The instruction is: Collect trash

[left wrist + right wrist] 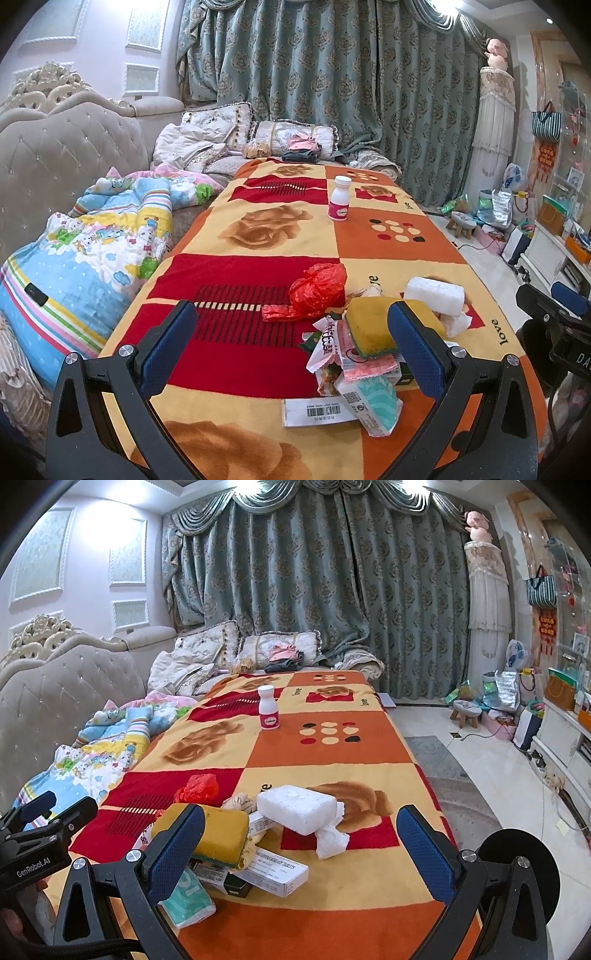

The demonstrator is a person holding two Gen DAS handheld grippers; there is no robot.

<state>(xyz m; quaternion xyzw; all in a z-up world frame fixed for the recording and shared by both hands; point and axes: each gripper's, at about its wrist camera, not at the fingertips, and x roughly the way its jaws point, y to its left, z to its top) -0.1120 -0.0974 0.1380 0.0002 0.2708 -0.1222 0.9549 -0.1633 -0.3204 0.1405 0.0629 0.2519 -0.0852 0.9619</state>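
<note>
I found both tools empty with jaws spread wide. The trash pile (354, 343) lay on the patterned cloth (258, 236), nearer me than the white bottle (340, 199). It sat between the left gripper (295, 347) fingers, toward the right one, so I judged that arm nearer. The right gripper (303, 849) framed the white foam block (299, 806), long axis crosswise, beside the yellow sponge (214, 829). The left finger (177, 849) hid part of the sponge. No bin was visible.
</note>
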